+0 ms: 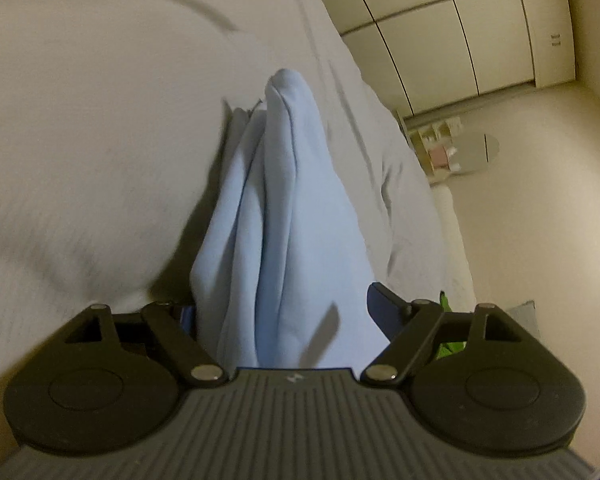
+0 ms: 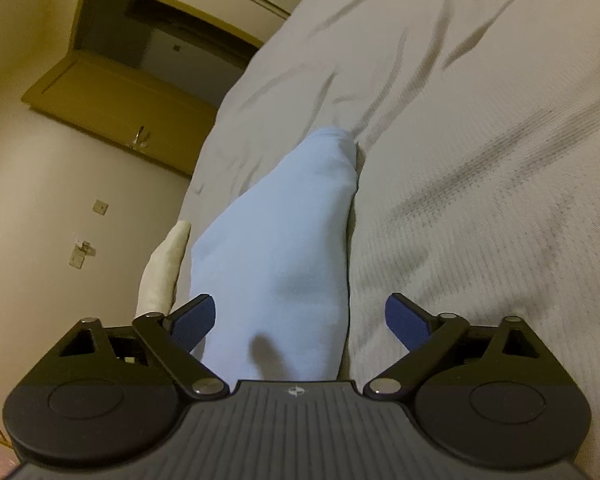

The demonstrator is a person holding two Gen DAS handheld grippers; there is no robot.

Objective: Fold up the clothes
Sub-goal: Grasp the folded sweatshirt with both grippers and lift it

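Both claws are spread wide: left gripper and right gripper each have the light blue garment bunched between their fingers, hanging over the white bedspread.

Light blue garment hangs between the right gripper's spread fingers.

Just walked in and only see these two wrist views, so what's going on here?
A person is working with two handheld grippers on a light blue garment over a bed covered in a white bedspread. The cloth runs between the fingers of both the left gripper and the right gripper, bunched into long folds and apparently lifted. Both grippers' jaws look spread, so whether either actually pinches the fabric cannot be told. No neat fold is visible yet.
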